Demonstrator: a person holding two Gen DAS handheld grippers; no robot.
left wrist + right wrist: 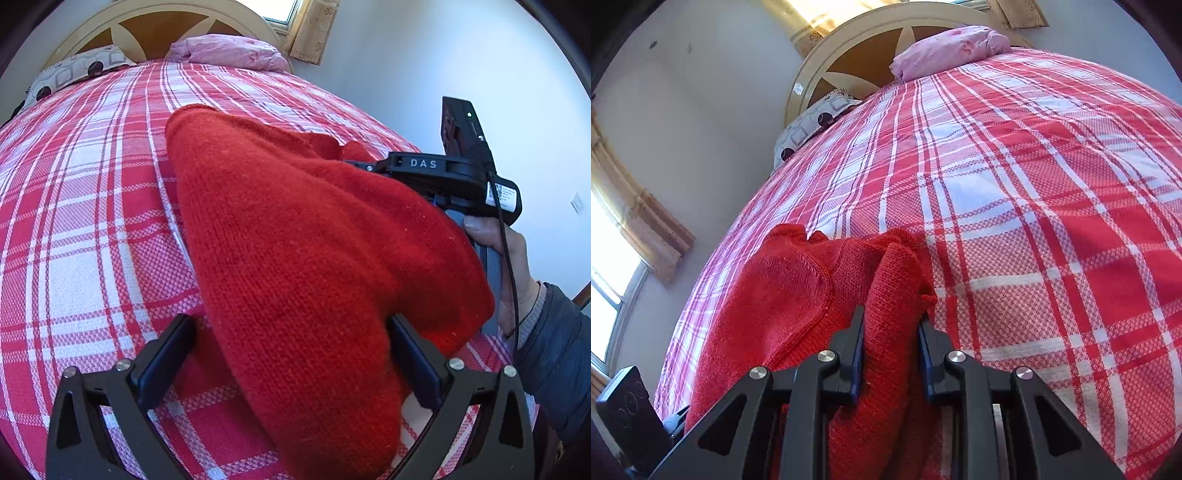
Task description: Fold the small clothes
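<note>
Right tongs [891,332] clamp a bunched fold of the red knit [798,295], so I can carry that edge over. Left tongs [291,354] stand wide, knit draped between the fingers, ungripped. It lies mid-frame on the plaid bedspread [92,206], pillows [229,51] upper frame.
</note>
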